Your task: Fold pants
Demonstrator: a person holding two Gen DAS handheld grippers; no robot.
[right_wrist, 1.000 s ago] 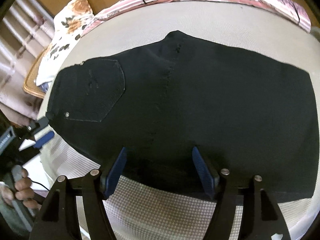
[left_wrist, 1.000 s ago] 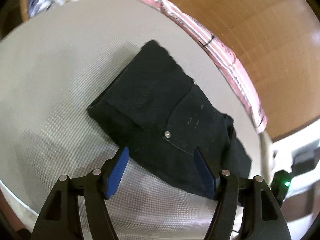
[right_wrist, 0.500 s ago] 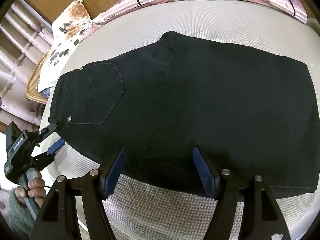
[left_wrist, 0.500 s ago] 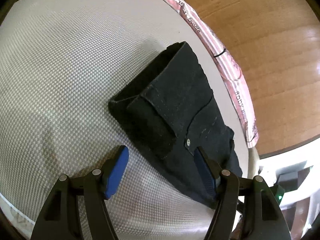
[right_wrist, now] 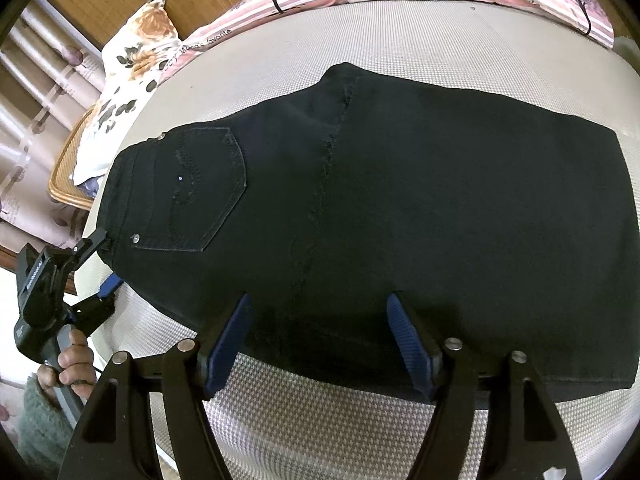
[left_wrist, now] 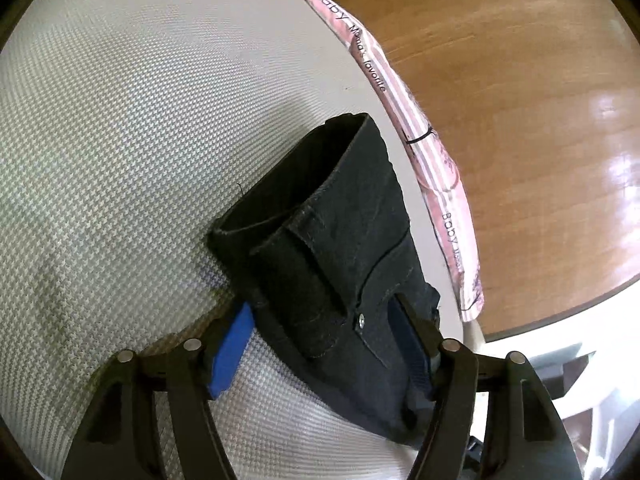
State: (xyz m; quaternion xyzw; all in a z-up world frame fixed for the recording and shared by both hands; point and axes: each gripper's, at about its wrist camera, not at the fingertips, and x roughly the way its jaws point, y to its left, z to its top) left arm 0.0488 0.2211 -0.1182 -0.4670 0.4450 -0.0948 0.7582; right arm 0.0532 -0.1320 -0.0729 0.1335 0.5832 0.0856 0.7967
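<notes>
Black denim pants [right_wrist: 400, 216] lie flat, folded, on the grey woven mattress [right_wrist: 400, 36]. The left claw [left_wrist: 320, 344] straddles the waistband corner, jaws closing. The right claw [right_wrist: 320, 340] stands spread over the pants' near edge, pinching nothing.

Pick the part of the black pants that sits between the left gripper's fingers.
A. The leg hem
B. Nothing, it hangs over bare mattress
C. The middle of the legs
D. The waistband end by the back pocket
D: the waistband and riveted back pocket lie between the closing left gripper.
</notes>
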